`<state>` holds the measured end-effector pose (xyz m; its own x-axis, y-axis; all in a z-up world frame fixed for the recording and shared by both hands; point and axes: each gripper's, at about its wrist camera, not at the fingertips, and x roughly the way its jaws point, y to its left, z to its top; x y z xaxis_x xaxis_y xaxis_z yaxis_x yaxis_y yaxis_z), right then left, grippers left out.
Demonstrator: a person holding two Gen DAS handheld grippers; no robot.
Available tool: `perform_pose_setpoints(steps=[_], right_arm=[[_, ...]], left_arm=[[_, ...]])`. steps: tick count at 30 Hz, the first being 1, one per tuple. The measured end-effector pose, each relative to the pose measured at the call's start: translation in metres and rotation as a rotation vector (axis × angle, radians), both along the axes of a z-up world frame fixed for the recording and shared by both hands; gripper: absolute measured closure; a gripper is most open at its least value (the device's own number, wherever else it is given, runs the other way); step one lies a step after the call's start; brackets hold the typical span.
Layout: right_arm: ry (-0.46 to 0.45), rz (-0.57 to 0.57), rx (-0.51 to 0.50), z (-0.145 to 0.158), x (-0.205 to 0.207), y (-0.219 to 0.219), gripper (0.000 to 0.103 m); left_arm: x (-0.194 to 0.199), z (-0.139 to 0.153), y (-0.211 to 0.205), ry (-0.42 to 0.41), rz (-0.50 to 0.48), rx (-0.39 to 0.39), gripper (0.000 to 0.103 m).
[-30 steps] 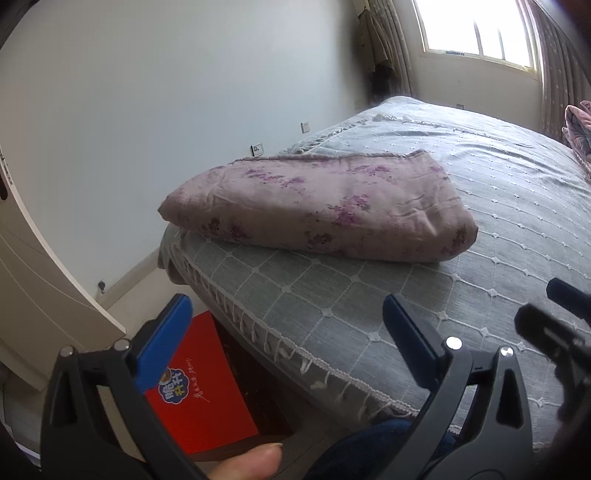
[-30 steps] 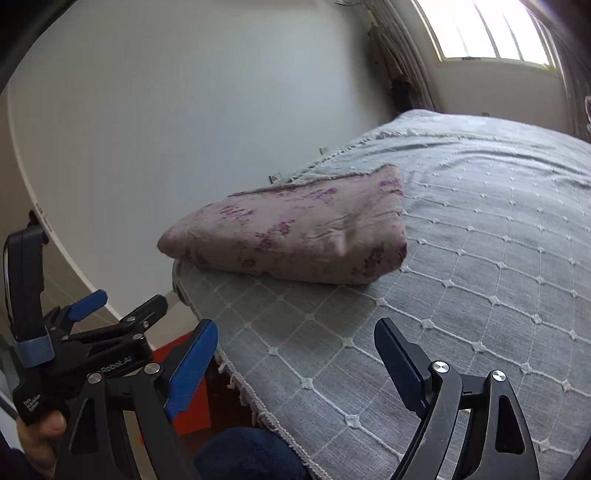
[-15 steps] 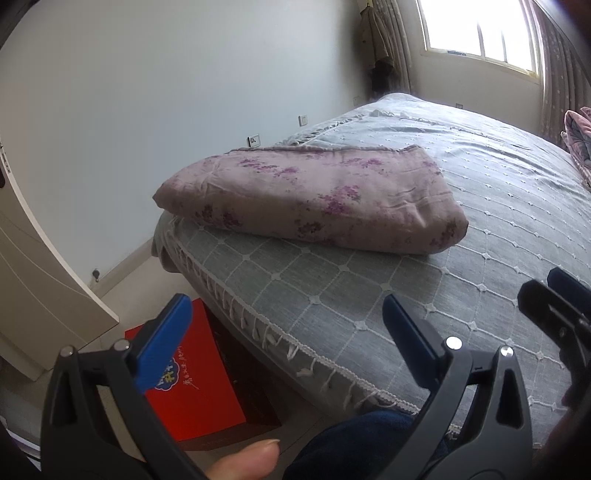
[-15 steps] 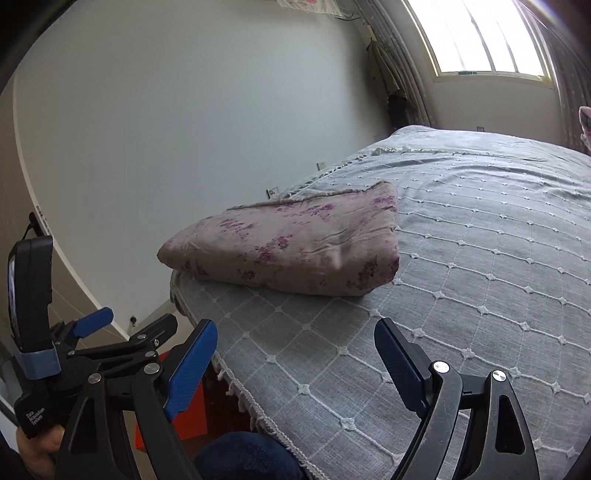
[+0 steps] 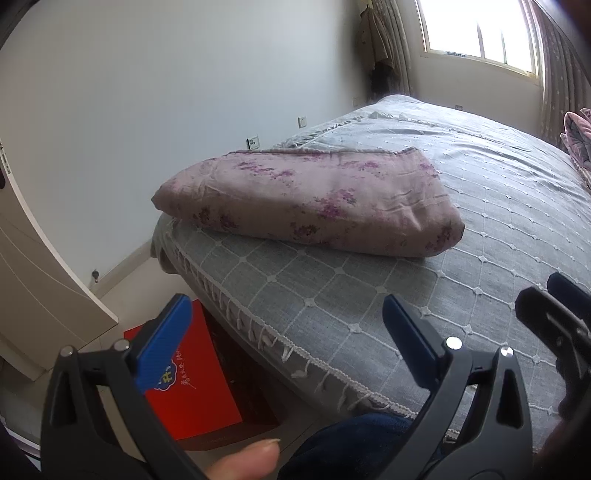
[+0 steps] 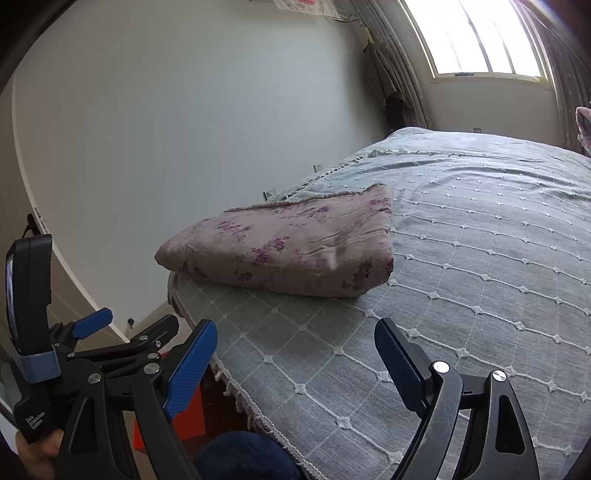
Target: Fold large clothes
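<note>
A folded mauve cloth with purple flowers [image 5: 314, 203] [image 6: 291, 251] lies flat near the left corner of the grey quilted bed [image 5: 498, 221] [image 6: 480, 258]. My left gripper [image 5: 288, 332] stands open over the bed's near fringe, well short of the cloth, with nothing between its blue pads. Further right, my right gripper [image 6: 295, 354] is also open and empty above the bedspread, apart from the cloth. In the right wrist view the left gripper [image 6: 125, 325] shows at the lower left, held by a hand.
A red box [image 5: 184, 387] sits on the floor beside the bed. A white door [image 5: 33, 295] stands at the left and a plain wall behind. Pink bedding [image 5: 580, 144] lies at the far right under the window [image 5: 480, 33]. A dark blue knee [image 5: 362, 443] meets the bed's edge.
Both views tilted up a little, so the cloth and bed sit slightly lower in frame. Both grippers stayed open and empty, and the cloth did not move.
</note>
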<state>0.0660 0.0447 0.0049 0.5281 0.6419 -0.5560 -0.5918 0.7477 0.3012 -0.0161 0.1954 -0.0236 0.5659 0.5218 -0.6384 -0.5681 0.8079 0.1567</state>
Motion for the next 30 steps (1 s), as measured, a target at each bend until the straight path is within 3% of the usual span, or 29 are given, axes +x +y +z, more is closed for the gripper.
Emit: perform_pose_setpoints(steps=[30], right_arm=[[0.007, -0.001, -0.019, -0.007, 0.001, 0.002, 0.015]], left_arm=[[0.005, -0.012, -0.001, 0.024, -0.034, -0.006, 0.001]])
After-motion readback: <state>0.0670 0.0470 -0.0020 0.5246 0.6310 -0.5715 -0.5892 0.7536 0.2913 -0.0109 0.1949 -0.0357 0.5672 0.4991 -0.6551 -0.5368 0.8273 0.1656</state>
